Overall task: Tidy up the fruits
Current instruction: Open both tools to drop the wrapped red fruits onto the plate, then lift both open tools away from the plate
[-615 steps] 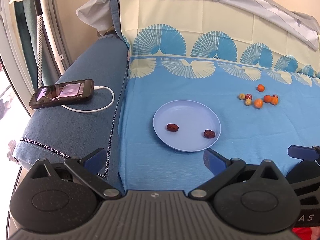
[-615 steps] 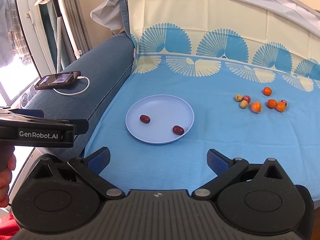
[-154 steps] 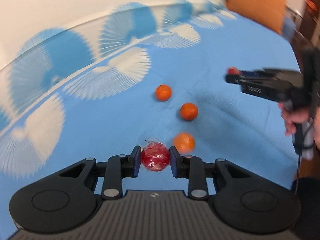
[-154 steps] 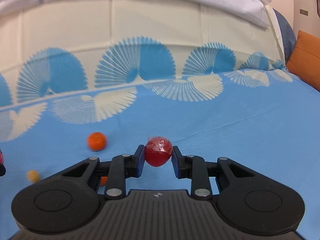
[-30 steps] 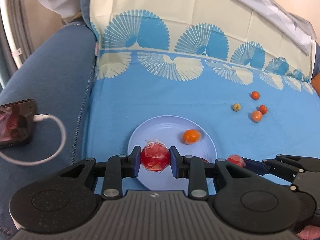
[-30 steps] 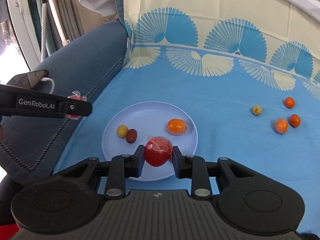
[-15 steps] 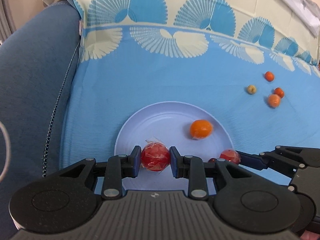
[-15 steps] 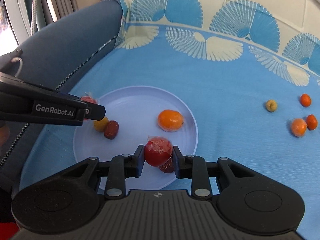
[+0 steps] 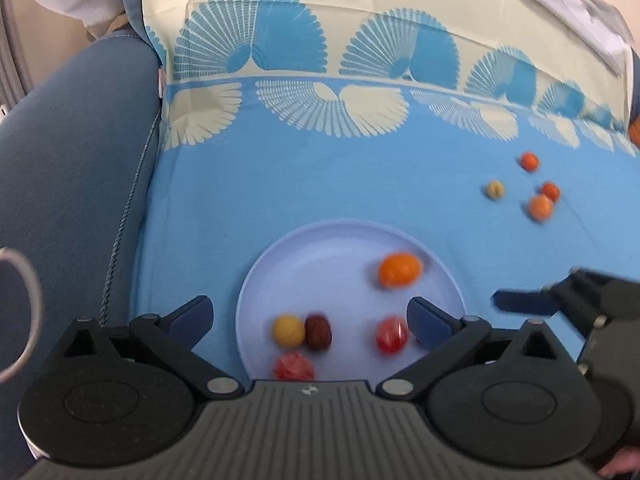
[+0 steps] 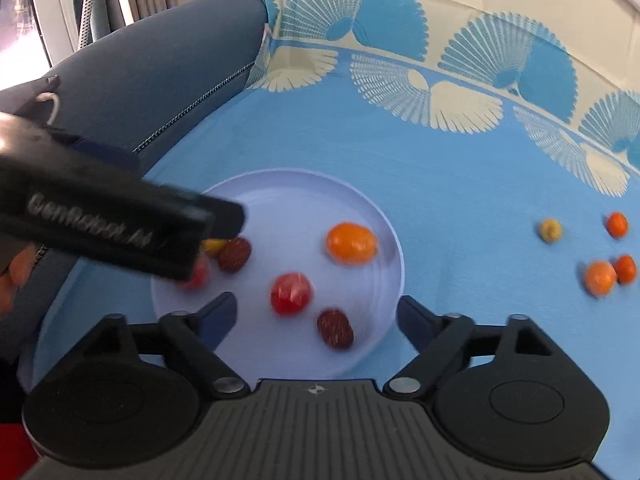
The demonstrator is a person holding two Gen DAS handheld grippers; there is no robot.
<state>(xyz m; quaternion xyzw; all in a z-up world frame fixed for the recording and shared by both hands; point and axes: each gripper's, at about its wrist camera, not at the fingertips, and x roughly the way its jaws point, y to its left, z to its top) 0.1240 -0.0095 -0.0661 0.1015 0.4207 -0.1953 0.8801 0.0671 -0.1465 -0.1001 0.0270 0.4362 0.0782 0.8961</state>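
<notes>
A pale blue plate [image 9: 320, 264] [image 10: 288, 200] lies on the blue patterned cloth. It holds an orange [image 9: 400, 270] [image 10: 351, 243], a yellow fruit [image 9: 288, 331], two dark dates [image 9: 318, 332] [image 10: 335, 329] and two red wrapped fruits [image 9: 293, 366] [image 10: 291, 293]. My left gripper [image 9: 310, 320] hangs over the plate's near part, jaws opening, gripping nothing. My right gripper [image 10: 318, 318] is beside it over the plate, jaws opening too, with one red fruit lying loose on the plate between the fingers. The left gripper's body [image 10: 120, 220] hides part of the other red fruit [image 10: 196, 276].
Several small loose fruits [image 9: 540, 207] [image 10: 600, 277] lie on the cloth to the right of the plate. A blue sofa arm [image 9: 72, 180] rises on the left, with a white cable [image 9: 24, 280] on it. A hand [image 10: 16, 276] shows at the left edge.
Both grippers have opened and let their red wrapped fruits drop onto the plate. Both have sunk a little closer to the plate.
</notes>
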